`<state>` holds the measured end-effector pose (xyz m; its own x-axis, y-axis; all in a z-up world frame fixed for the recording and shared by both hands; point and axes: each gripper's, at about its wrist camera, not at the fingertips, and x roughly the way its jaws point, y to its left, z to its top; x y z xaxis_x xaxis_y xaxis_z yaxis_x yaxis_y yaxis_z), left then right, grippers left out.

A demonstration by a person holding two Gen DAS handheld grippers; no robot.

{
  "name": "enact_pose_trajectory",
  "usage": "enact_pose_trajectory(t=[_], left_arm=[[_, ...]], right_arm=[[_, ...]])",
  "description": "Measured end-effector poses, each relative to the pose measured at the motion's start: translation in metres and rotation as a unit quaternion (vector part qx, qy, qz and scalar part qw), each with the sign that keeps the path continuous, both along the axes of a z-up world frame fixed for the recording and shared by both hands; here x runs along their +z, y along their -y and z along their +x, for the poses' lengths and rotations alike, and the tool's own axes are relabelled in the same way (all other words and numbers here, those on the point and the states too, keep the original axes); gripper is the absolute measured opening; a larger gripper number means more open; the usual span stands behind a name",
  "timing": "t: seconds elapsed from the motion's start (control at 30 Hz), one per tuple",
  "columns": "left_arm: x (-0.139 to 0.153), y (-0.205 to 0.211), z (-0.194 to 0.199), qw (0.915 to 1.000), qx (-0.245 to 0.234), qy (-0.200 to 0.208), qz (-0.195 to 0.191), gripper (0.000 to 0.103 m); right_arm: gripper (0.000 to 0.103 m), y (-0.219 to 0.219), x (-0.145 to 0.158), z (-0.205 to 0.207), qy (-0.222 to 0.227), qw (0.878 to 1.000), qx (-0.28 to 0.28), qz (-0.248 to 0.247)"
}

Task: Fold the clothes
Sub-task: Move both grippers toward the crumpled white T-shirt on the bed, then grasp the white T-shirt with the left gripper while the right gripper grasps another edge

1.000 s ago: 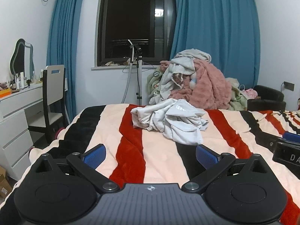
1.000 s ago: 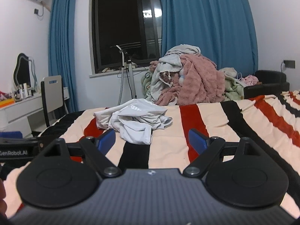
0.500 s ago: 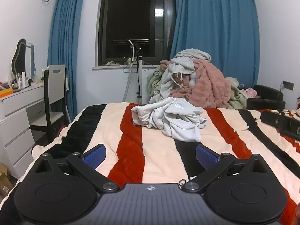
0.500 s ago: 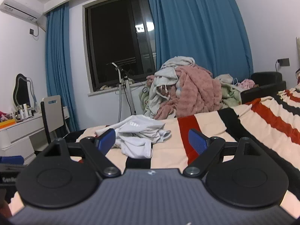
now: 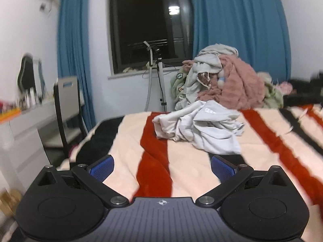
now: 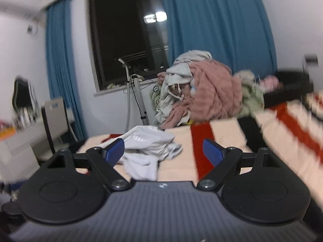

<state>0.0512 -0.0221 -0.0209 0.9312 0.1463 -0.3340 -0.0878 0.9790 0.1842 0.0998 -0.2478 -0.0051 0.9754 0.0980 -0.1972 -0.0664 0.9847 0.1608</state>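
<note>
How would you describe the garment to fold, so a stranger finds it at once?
Look at the striped blanket covering the bed. On it lies one crumpled white garment, apart from the big laundry pile behind. Only it is white and alone.

Right claw (image 6: 162, 151) spread wide, empty, crumpled white garment (image 6: 149, 149) ahead on striped blanket (image 6: 222, 141)

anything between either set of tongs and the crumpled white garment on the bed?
Nothing visible. In both wrist views only bare striped blanket lies between the open tongs and the white garment. The left tongs and right tongs hold nothing. The big clothes pile sits behind the garment, out of the path.
</note>
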Motion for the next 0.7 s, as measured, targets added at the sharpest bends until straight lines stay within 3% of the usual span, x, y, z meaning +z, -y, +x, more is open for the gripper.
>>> enact_pose_trajectory(t=[0.07,0.2,0.33,0.6,0.7], left_arm=[[-0.004,0.004,0.022,0.9998,-0.008,-0.014,0.011,0.103],[-0.016,0.007,0.076,0.9991,-0.021,-0.037,0.006,0.103],[-0.028,0.013,0.136,0.9988,-0.022,-0.042,0.015,0.103],[-0.047,0.038,0.259,0.9973,-0.041,-0.06,-0.01,0.096],[-0.064,0.056,0.293,0.9958,-0.052,-0.072,0.025,0.086]], right_arm=[[0.086,0.002,0.013,0.007,0.004,1.0,-0.006,-0.03],[0.086,0.025,0.014,0.012,0.011,0.999,0.009,0.029],[0.086,0.031,-0.01,0.022,-0.011,0.999,0.01,0.049],[0.086,0.03,-0.062,0.065,-0.034,0.998,-0.019,0.043],[0.086,0.036,-0.083,0.089,-0.042,0.998,-0.033,0.043]])
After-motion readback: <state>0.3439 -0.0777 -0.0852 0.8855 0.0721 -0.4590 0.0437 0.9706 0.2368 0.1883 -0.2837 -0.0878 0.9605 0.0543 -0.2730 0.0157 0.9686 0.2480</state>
